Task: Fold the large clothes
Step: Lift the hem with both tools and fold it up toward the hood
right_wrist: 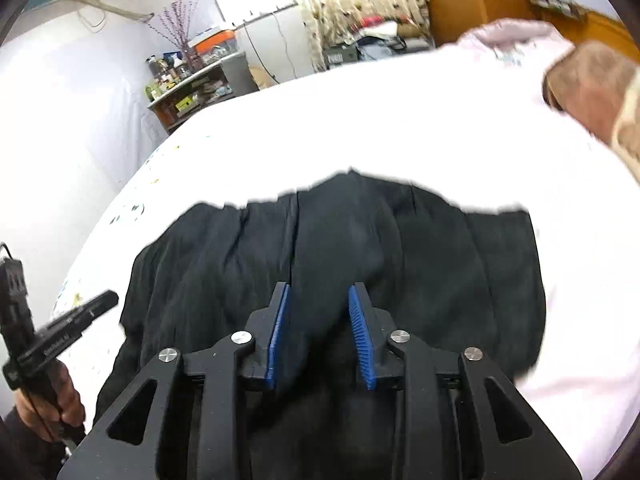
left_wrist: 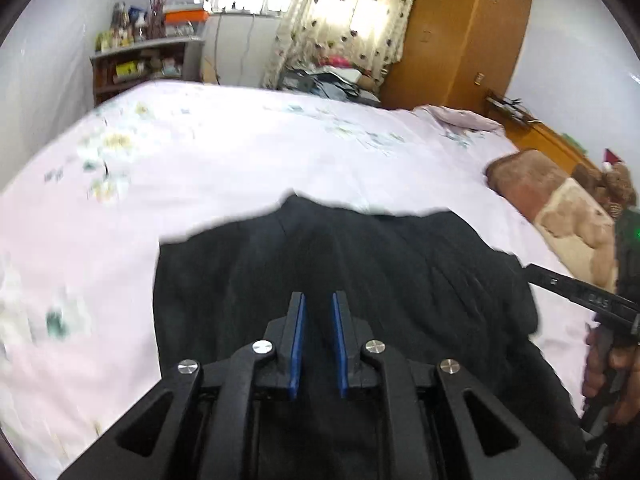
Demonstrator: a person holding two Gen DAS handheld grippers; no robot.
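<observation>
A large black garment [left_wrist: 340,264] lies spread on the pale pink bed sheet [left_wrist: 240,152], its far edge wavy; it also shows in the right wrist view [right_wrist: 360,248]. My left gripper [left_wrist: 319,300] hovers over the near middle of the garment, jaws a small gap apart, nothing between the blue pads. My right gripper [right_wrist: 318,292] is over the same garment, jaws wider apart and empty. The right gripper's body shows at the right edge of the left wrist view [left_wrist: 580,292]; the left gripper's body shows at the left of the right wrist view [right_wrist: 72,320].
A brown and cream pillow [left_wrist: 556,204] lies at the bed's right side, with a teddy bear [left_wrist: 616,184] beyond it. A wooden wardrobe [left_wrist: 460,32], a curtain, a cluttered shelf [left_wrist: 140,60] and a pile of clothes stand behind the bed.
</observation>
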